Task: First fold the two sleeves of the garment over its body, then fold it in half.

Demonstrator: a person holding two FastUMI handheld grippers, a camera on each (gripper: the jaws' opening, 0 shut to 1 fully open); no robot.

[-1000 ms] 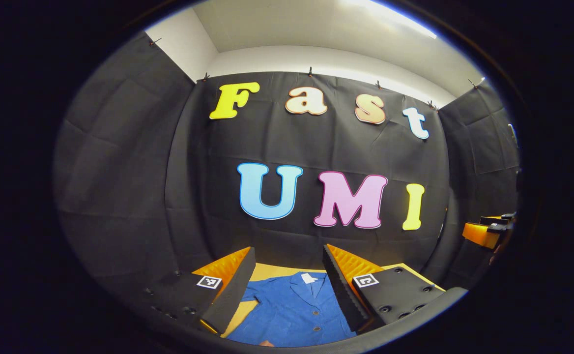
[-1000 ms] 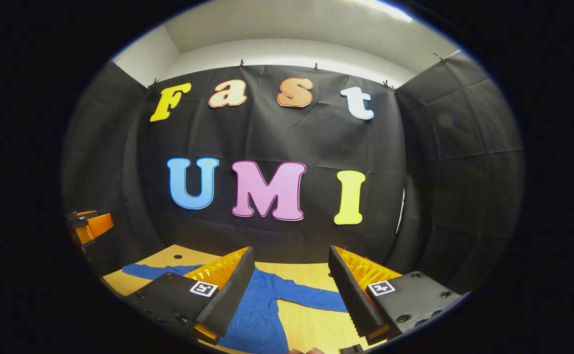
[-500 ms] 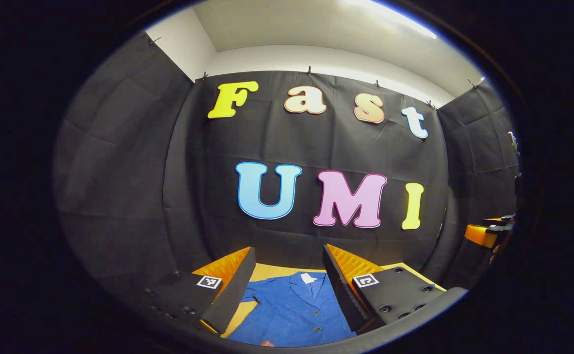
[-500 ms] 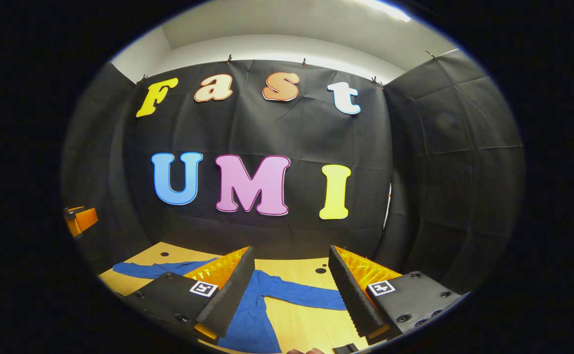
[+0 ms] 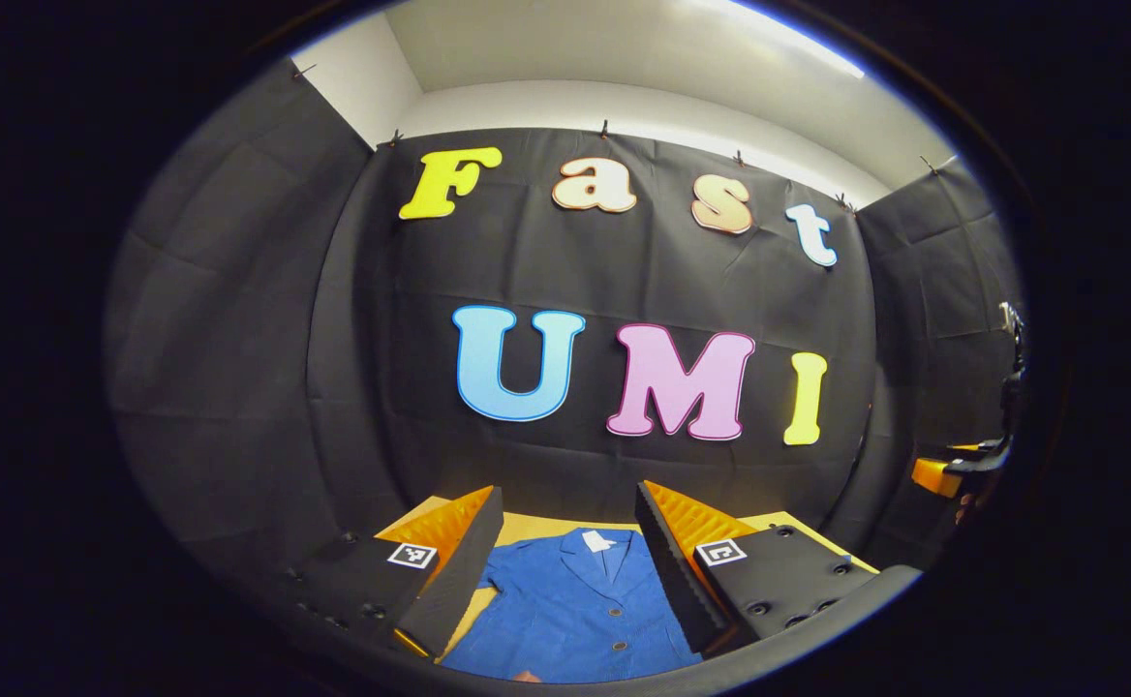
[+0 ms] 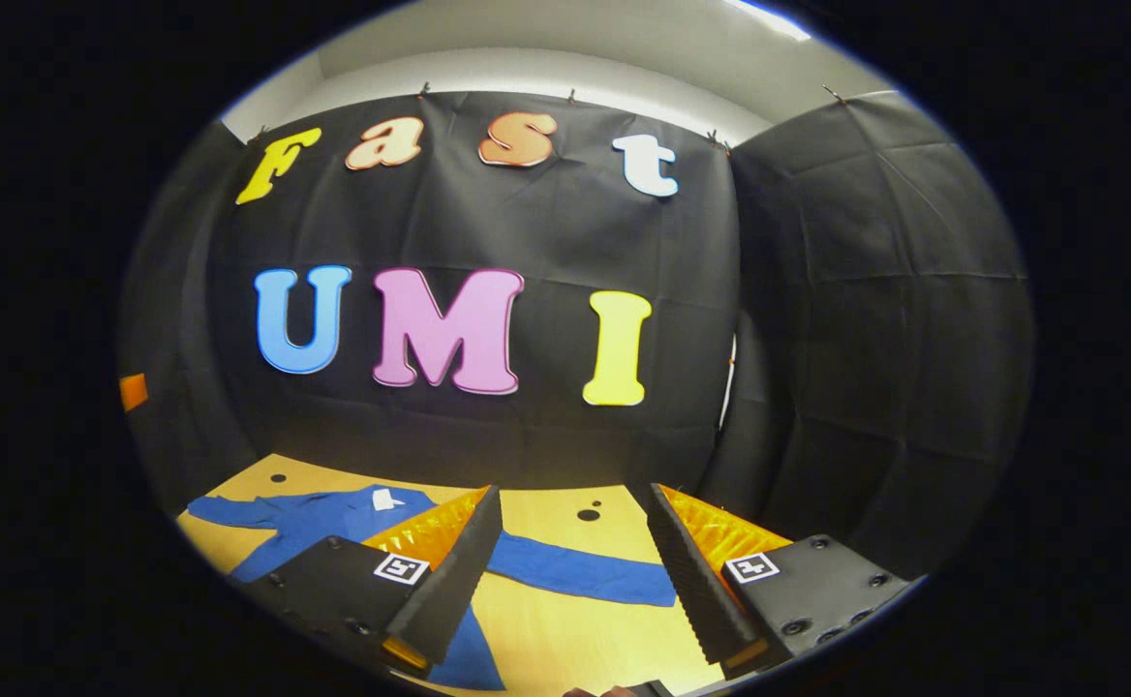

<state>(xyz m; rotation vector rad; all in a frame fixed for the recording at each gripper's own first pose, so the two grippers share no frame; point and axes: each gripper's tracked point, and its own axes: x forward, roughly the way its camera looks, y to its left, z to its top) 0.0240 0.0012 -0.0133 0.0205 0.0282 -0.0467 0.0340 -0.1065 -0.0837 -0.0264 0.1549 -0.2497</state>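
Note:
A blue button-front garment [image 5: 575,605] lies flat on the wooden table [image 5: 527,530], collar and white tag [image 5: 596,542] at the far end. My left gripper [image 5: 566,508] hovers open above its body, nothing between the fingers. In the right gripper view the garment [image 6: 333,518] lies to the left with both sleeves spread out. Its near sleeve [image 6: 585,578] stretches across the gap of my open right gripper [image 6: 573,508], which is held above the table and touches nothing. The right gripper [image 5: 953,469] also appears far right in the left gripper view.
The light wooden table [image 6: 565,639] has small dark holes [image 6: 587,514] near the back. Black cloth walls close the booth behind and on both sides. A fingertip [image 6: 585,692] of the holding hand peeks in at the bottom edge.
The right gripper has swung right and tipped down, so the sleeve now lies between its fingers and the collar has come into view. The left gripper barely shifted. Both stayed open.

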